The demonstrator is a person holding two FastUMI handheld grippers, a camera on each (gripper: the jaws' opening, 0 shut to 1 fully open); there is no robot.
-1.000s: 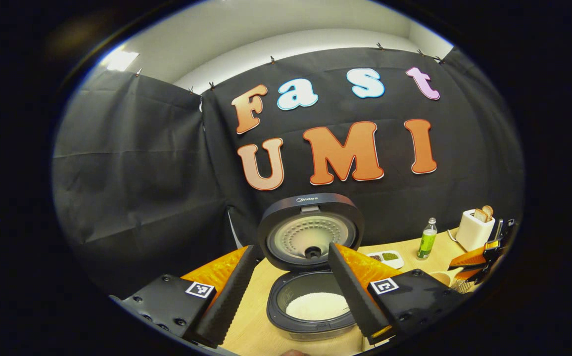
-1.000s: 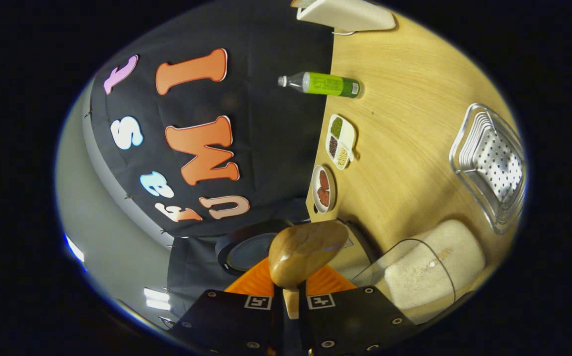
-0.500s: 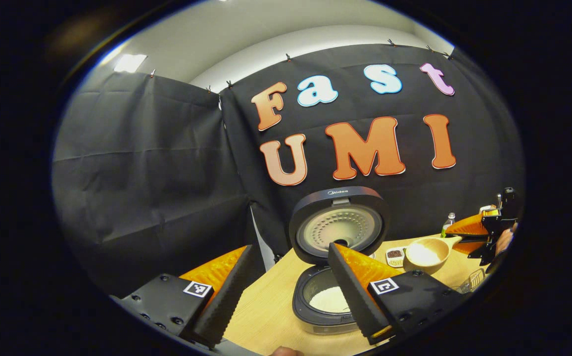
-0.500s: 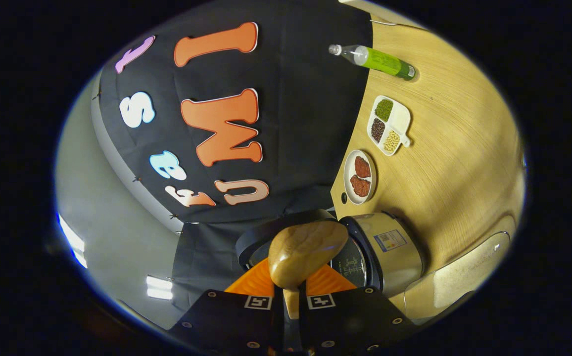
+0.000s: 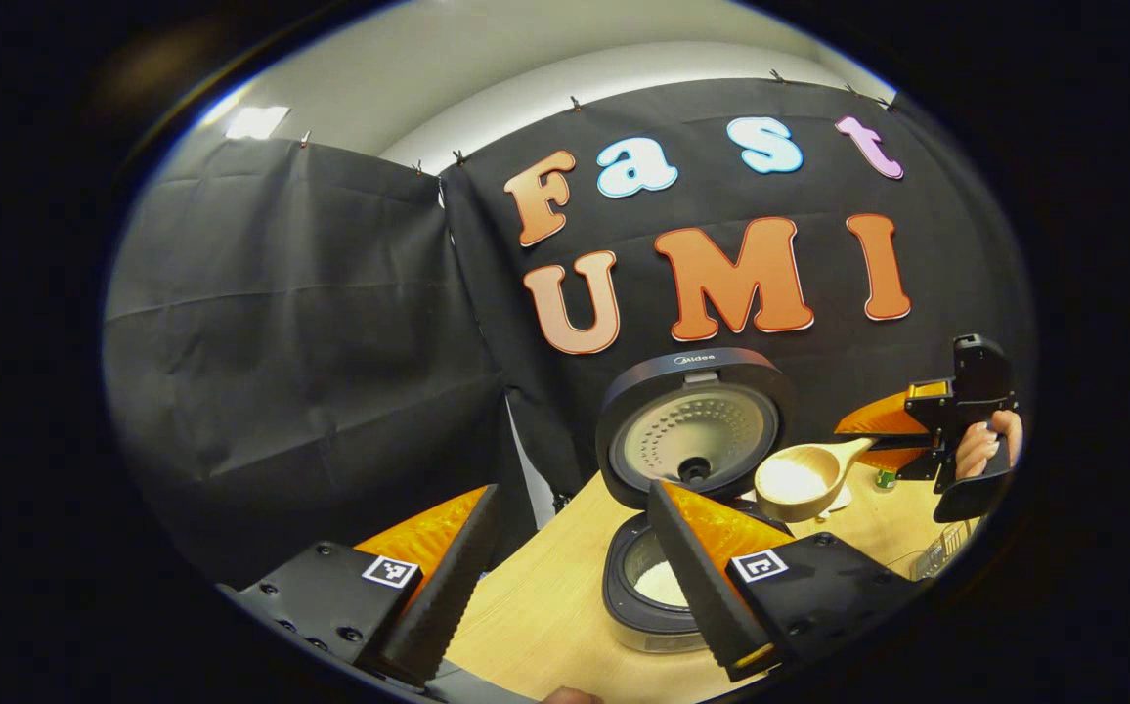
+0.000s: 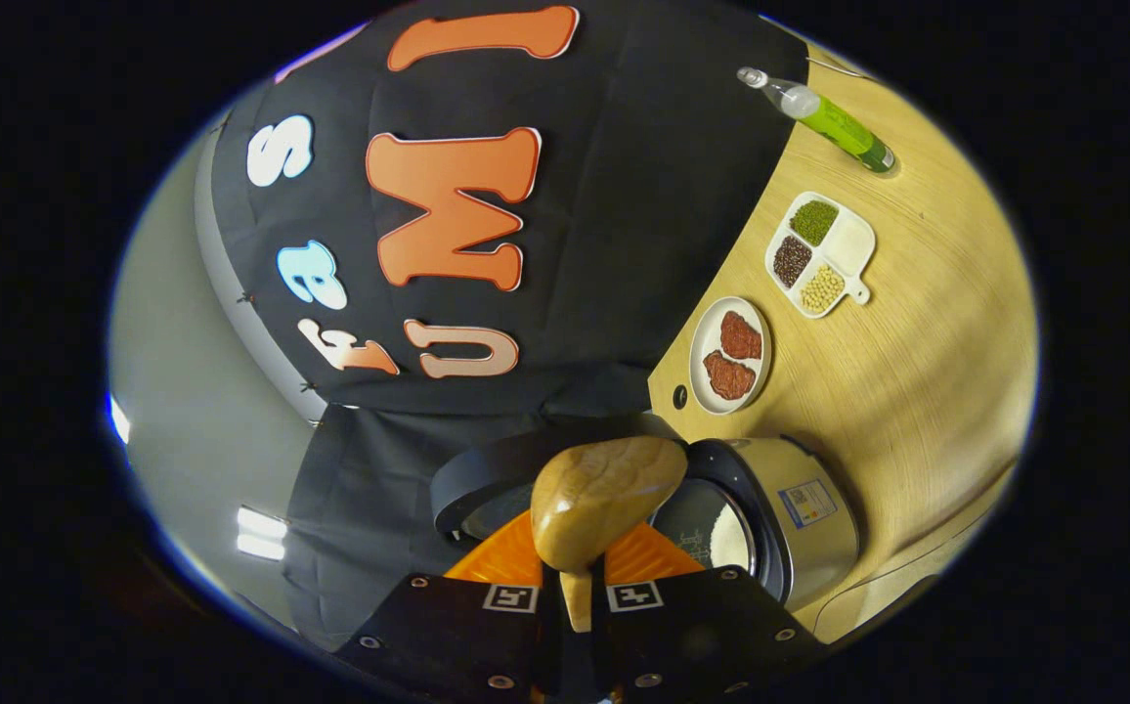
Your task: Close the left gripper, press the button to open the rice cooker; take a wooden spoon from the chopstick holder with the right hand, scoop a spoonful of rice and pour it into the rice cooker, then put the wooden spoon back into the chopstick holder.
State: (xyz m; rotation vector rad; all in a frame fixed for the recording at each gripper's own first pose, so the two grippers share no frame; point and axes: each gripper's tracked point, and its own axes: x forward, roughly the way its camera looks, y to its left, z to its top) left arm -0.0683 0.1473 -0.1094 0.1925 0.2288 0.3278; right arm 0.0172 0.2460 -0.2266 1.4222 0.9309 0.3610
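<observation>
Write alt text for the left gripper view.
An open rice cooker sits on a wooden table, lid raised, white rice in its pot. To its right, a hand-held gripper carries a wooden spoon loaded with rice. In the foreground, the left hand-held gripper is open and empty.

I count one rice cooker (image 5: 668, 577), its lid up, and one wooden spoon (image 5: 804, 477) carrying rice. On the table (image 6: 927, 332) I see one green bottle (image 6: 834, 119), one divided dish (image 6: 819, 254) with four compartments, three of them filled with green, dark and pale beans, and one round plate (image 6: 731, 354) bearing two reddish pieces. I count two grippers: the left gripper (image 5: 570, 572) and the right gripper (image 6: 575, 587). One hand (image 5: 987, 445) grips the farther one.
</observation>
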